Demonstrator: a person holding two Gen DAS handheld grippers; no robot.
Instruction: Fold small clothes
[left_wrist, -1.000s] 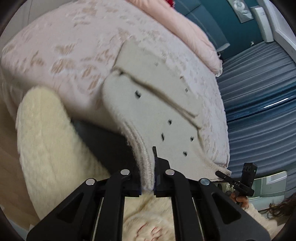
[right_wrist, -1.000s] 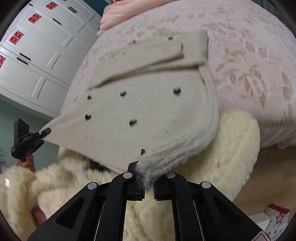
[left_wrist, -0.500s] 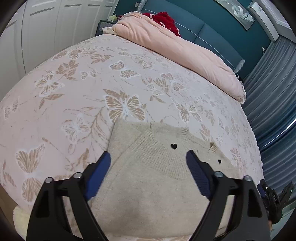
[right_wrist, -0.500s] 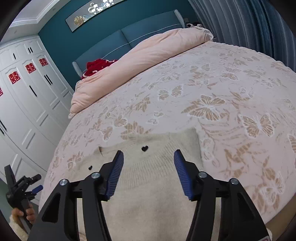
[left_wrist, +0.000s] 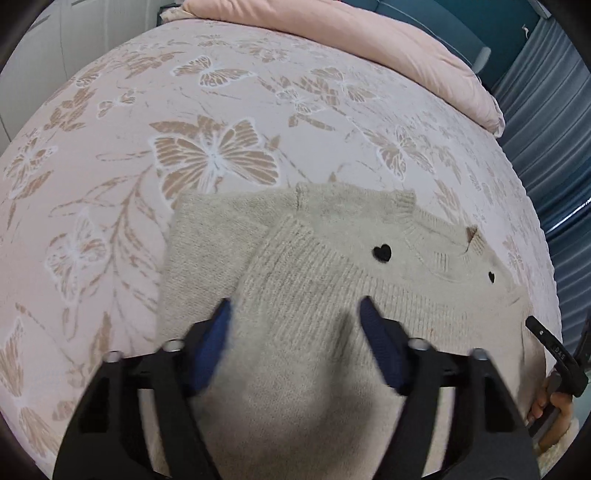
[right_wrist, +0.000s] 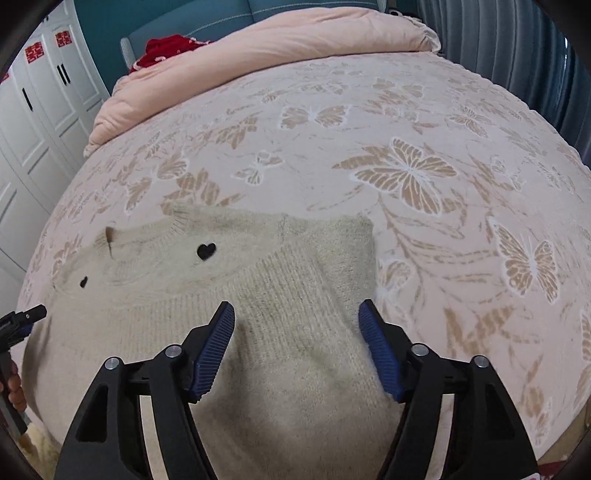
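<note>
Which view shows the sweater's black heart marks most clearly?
The right wrist view. The sweater lies sharp there, and the large heart and the smaller one are crisp. The left wrist view shows both hearts too, but its foreground is blurred and the second sits near the edge.

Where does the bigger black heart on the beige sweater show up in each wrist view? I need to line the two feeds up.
Left wrist: the bigger black heart sits right of centre on the beige sweater, just below the neckline.
Right wrist: the same heart sits left of centre, above the left finger of the open right claw.
Shared landmark: the pink duvet rolled at the far end of the bed.
</note>
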